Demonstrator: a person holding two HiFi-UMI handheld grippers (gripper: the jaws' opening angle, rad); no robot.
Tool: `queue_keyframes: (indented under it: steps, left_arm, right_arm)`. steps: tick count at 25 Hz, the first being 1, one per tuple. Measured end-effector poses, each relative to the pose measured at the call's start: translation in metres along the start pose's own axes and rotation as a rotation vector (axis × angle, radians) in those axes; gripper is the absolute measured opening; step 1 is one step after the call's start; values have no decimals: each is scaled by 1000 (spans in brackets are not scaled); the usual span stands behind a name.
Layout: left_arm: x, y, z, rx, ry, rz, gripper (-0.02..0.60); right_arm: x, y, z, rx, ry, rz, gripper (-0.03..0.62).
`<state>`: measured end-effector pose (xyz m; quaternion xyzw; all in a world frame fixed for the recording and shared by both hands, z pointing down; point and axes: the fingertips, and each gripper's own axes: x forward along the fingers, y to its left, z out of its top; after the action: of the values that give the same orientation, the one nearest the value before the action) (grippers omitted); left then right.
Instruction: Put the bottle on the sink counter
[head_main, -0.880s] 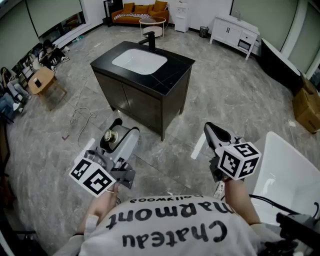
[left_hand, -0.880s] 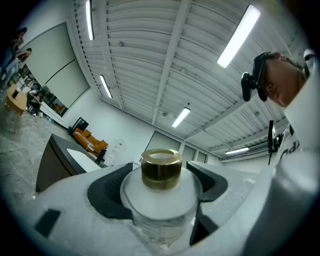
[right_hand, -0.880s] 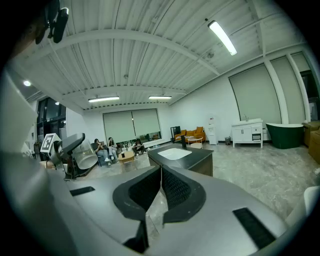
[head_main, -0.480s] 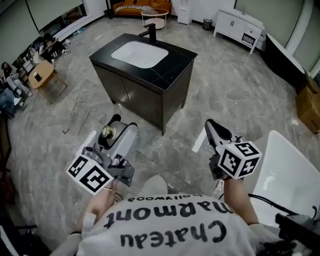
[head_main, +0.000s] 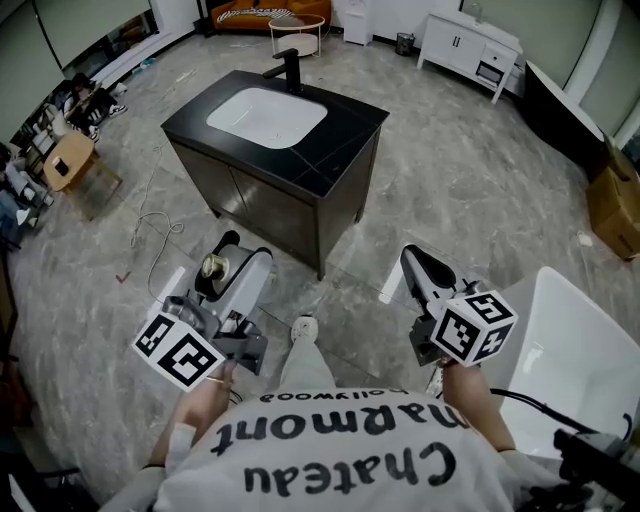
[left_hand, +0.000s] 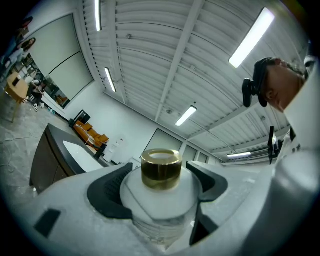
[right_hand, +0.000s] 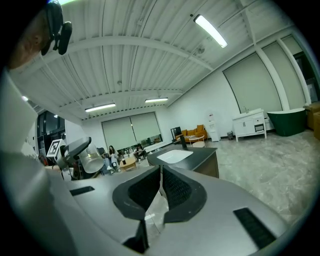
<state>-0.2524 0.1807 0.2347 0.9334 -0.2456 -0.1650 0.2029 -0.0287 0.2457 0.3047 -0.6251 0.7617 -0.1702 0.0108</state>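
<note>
**Bottle in your left gripper, sink counter ahead, nothing set down yet**

Your left gripper (head_main: 238, 268) has its pads clamped round the white bottle (left_hand: 161, 197) below the gold cap (left_hand: 161, 169), cap pointing away from you, a hold suited to carrying. Your right gripper (right_hand: 160, 189) rides alongside, jaws together on nothing, likely spare. The black sink counter (head_main: 335, 150) stands well apart across the floor, with bare top beside the basin (head_main: 266, 116).

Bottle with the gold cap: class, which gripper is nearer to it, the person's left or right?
Left. The left gripper grips the bottle between its jaws; the right gripper, shut and empty, sits apart, off to the bottle's right.
</note>
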Motion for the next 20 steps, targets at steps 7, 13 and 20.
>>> queue_keyframes:
  steps: [7, 13, 20]
  left_arm:
    - [65, 51, 29, -3, -1, -42, 345]
    - [127, 103, 64, 0, 5, -80, 345]
    - [195, 156, 88, 11, 11, -150, 345]
  right_arm:
    - [70, -31, 21, -21, 63, -63, 20]
    - [138, -46, 70, -32, 5, -68, 20]
    - [203, -57, 109, -26, -79, -36, 18]
